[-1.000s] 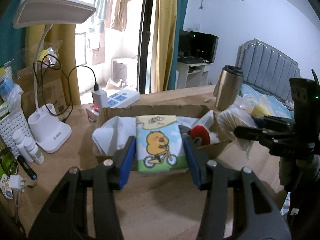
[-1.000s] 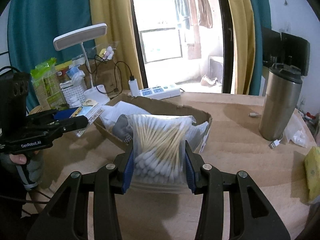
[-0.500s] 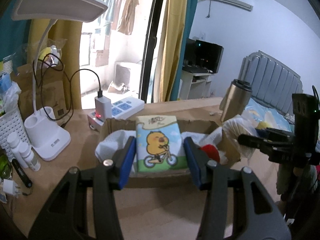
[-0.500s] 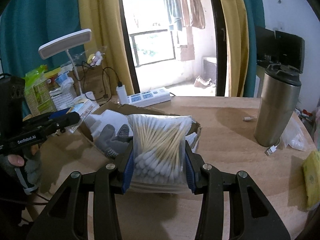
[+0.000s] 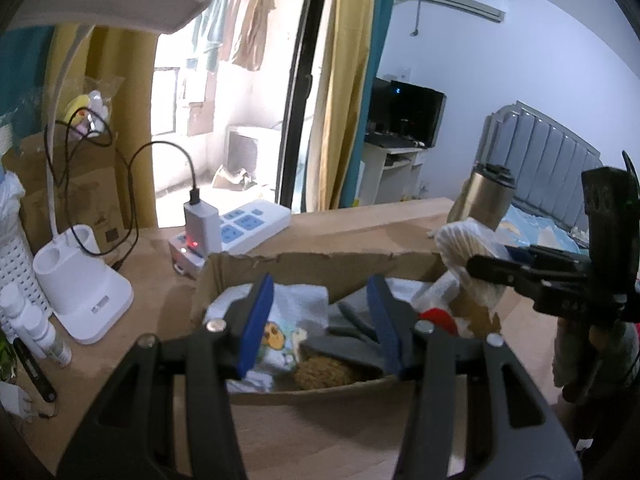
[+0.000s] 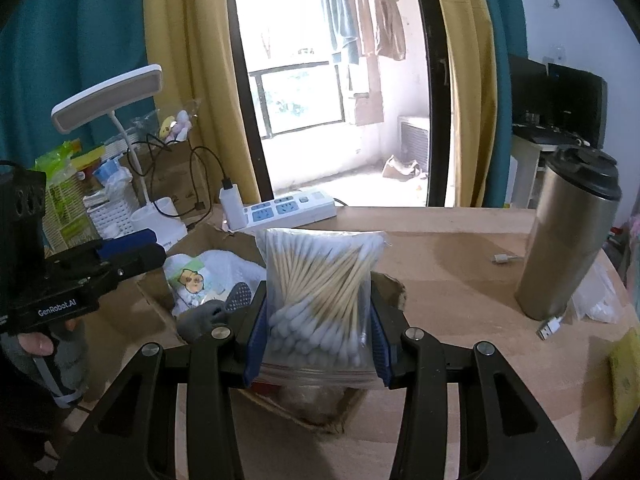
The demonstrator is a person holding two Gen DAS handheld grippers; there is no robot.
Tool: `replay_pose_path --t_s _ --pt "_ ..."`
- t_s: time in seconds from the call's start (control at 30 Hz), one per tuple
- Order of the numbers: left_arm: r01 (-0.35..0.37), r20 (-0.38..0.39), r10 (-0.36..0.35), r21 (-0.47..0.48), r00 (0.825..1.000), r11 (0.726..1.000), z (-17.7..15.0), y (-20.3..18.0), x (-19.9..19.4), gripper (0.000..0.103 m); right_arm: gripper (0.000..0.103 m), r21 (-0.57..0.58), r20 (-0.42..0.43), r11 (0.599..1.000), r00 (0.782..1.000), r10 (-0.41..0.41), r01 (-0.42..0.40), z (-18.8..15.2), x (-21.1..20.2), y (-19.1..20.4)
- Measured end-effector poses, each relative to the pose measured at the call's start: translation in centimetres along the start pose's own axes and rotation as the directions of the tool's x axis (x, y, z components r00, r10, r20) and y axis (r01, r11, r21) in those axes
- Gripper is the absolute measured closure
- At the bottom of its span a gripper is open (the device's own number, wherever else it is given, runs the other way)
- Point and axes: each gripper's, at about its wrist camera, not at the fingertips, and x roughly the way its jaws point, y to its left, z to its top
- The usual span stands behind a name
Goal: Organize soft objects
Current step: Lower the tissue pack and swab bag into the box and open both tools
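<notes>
A torn cardboard box (image 5: 320, 264) sits on the wooden table. My left gripper (image 5: 320, 328) hangs open over it; the tissue pack with a yellow cartoon chick (image 5: 276, 340) lies inside the box below it, on white cloth. It also shows in the right wrist view (image 6: 188, 280). Grey gloves (image 6: 208, 312), a brown fuzzy thing (image 5: 324, 372) and a red item (image 5: 438, 316) are in the box too. My right gripper (image 6: 318, 332) is shut on a clear bag of cotton swabs (image 6: 320, 280), held above the box's near right corner (image 6: 392, 292).
A white desk lamp (image 5: 80, 296), a power strip with a charger (image 5: 232, 228) and a white basket with small bottles (image 5: 20, 292) stand left of the box. A steel tumbler (image 6: 568, 236) stands on the right, with a USB plug (image 6: 550, 326) and yellow item (image 6: 626, 384) nearby.
My left gripper has opened and let the tissue pack drop into the box. My right gripper has carried the cotton swab bag closer, over the box's edge.
</notes>
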Motion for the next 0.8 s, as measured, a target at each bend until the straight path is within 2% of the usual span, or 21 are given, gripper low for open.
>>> replay_pose_path --t_s 0.27,0.57,0.8 --pt "-0.013 -0.010 0.012 -0.052 1.000 0.999 -0.3 2.0 0.1 0.053 0.057 0.005 -0.030 1.000 0.999 0.031 -0.031 0.7 2.0 1.0" --pt "-0.026 -0.025 0.023 -0.120 0.999 0.992 -1.0 4.6 0.2 0.053 0.057 -0.022 -0.058 0.997 0.996 0.075 -0.076 2.0 4.1 4.0" --pt "-0.028 -0.026 0.025 -0.129 0.999 0.991 -1.0 4.9 -0.1 0.052 0.056 -0.010 -0.083 0.994 0.990 0.111 -0.112 2.2 6.0 5.9"
